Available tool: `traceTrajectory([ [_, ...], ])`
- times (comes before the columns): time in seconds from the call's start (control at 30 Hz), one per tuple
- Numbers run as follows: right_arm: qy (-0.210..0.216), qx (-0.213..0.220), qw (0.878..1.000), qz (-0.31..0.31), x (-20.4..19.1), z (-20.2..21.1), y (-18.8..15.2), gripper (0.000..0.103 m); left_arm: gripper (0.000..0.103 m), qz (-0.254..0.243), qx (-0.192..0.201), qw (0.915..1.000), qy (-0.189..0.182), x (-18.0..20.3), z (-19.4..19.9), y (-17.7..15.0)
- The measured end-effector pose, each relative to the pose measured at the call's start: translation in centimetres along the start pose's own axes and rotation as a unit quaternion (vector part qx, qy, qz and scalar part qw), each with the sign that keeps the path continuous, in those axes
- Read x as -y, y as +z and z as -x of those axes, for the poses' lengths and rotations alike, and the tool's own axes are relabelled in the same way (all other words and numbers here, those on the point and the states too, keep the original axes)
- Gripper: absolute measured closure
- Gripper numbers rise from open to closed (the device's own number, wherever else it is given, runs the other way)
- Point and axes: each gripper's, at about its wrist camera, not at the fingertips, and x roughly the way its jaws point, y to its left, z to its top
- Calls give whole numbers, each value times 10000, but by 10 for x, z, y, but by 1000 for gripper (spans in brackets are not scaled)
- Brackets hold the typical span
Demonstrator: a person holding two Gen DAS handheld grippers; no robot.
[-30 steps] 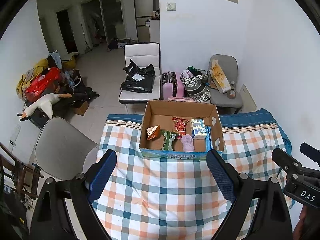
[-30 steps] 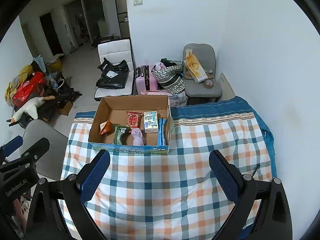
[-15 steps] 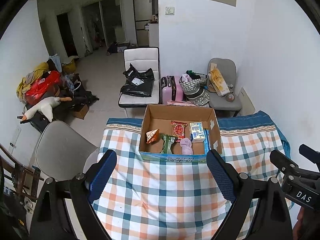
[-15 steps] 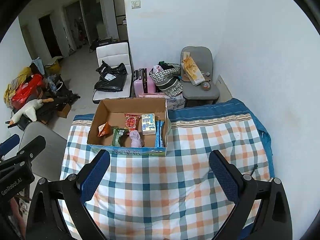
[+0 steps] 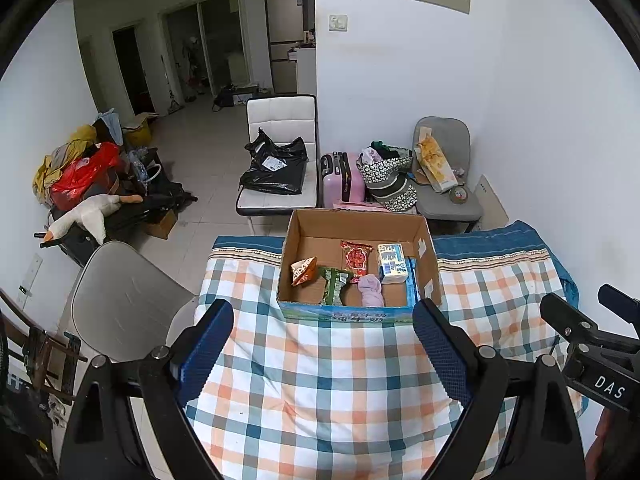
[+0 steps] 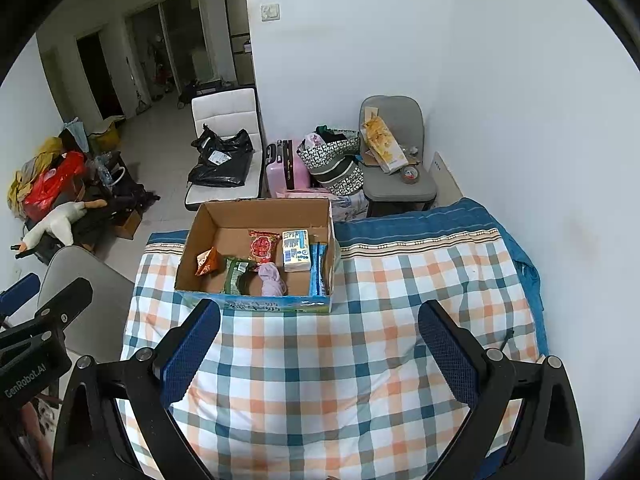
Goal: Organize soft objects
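Left wrist view, left gripper (image 5: 323,336) with its blue fingers wide apart over the checked cloth (image 5: 320,380), holding nothing, right gripper (image 6: 319,336) spread apart too, cardboard box (image 5: 430,256) at the far edge – snack bags, a tissue pack (image 5: 393,268) and a pink sock (image 5: 371,290) lie inside.

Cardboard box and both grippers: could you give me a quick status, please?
Left gripper open, empty. Right gripper likewise. Cardboard box holds snacks. Path clear.
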Motion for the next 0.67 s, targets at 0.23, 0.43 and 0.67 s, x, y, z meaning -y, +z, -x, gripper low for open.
traceTrajectory([
  [0.23, -10, 20, 10000, 17, 2, 1, 1, 2, 11, 4, 12, 10000, -9, 0, 0, 0],
  [0.43, -8, 26, 10000, 26, 2, 2, -1, 2, 11, 10, 8, 10000, 0, 0, 0, -2],
  [0.67, -51, 58, 10000, 28, 4, 5, 5, 2, 11, -6, 35, 10000, 18, 1, 1, 1],
])
